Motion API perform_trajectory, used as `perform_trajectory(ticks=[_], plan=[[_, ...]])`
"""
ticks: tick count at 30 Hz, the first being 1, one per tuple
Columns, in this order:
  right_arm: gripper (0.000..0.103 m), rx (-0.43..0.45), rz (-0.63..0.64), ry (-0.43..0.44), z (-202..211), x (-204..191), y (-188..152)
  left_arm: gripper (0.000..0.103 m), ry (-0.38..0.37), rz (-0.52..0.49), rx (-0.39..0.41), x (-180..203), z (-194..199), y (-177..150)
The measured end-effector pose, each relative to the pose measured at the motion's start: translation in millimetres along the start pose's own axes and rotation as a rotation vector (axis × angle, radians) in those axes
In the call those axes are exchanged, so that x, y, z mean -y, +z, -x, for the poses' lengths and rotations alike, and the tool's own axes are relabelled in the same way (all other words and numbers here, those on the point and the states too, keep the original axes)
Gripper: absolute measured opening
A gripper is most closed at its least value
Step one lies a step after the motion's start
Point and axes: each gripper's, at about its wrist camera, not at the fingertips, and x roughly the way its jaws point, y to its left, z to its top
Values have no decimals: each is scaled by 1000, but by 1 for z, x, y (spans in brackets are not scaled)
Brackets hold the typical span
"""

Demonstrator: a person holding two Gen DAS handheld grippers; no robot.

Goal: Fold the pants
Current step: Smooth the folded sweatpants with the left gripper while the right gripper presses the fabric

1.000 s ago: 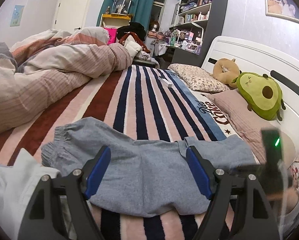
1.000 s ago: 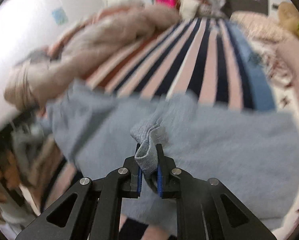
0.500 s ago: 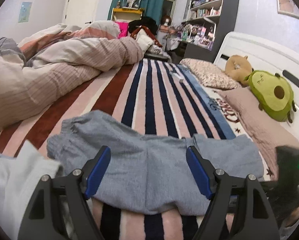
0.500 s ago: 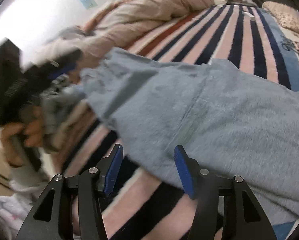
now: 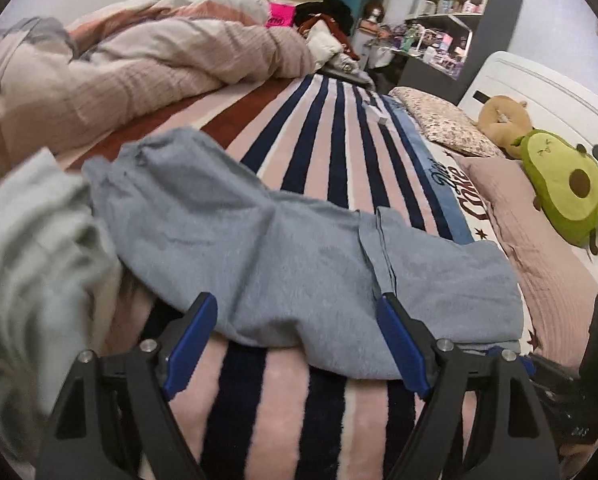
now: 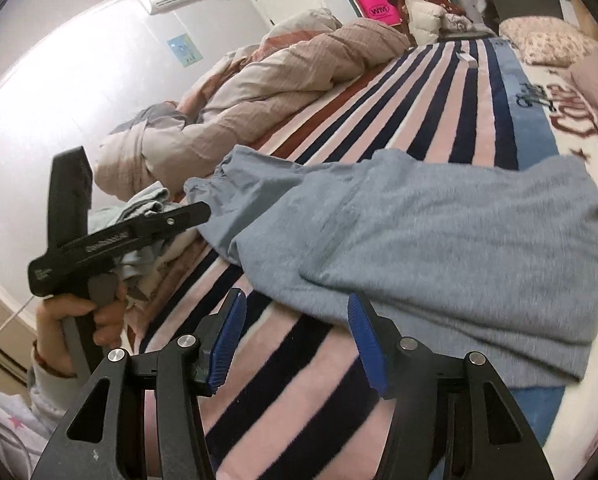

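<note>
The grey pants (image 5: pixel 291 256) lie folded across the striped bedspread (image 5: pixel 331 148), waistband to the left. They also show in the right wrist view (image 6: pixel 439 232). My left gripper (image 5: pixel 295 312) is open and empty, just in front of the pants' near edge. My right gripper (image 6: pixel 295 308) is open and empty, at the pants' near edge. The left gripper also shows in the right wrist view (image 6: pixel 195 210), held in a hand by the waistband.
A pale garment pile (image 5: pixel 31 248) lies left of the pants. A bunched duvet (image 5: pixel 139 68) fills the far left of the bed. Pillows (image 5: pixel 539 240) and an avocado plush (image 5: pixel 563 188) lie along the white headboard at right. Shelves stand beyond.
My right gripper was shut on a fold of the pants a second ago; it has let go, opened and drawn back. The pants now lie flat. The left gripper has dipped lower.
</note>
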Motion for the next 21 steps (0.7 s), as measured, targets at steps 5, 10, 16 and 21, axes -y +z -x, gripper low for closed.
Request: perform_trajectory(ticks=[5,10,16,21], plan=[[50,2,-27,24,-1,15,-7,79,59,118,-38,-14,-29,-11],[50,-12,-42,37,-7,25,-10,79,135,191,-31,-33,-58,-10],[50,-37,-63,41,-18,32,-14,77,206,220,48,-44,-79,7],[50,-53,-72,29,-22,34,-16,41,239,247,121,-54,-86,21]])
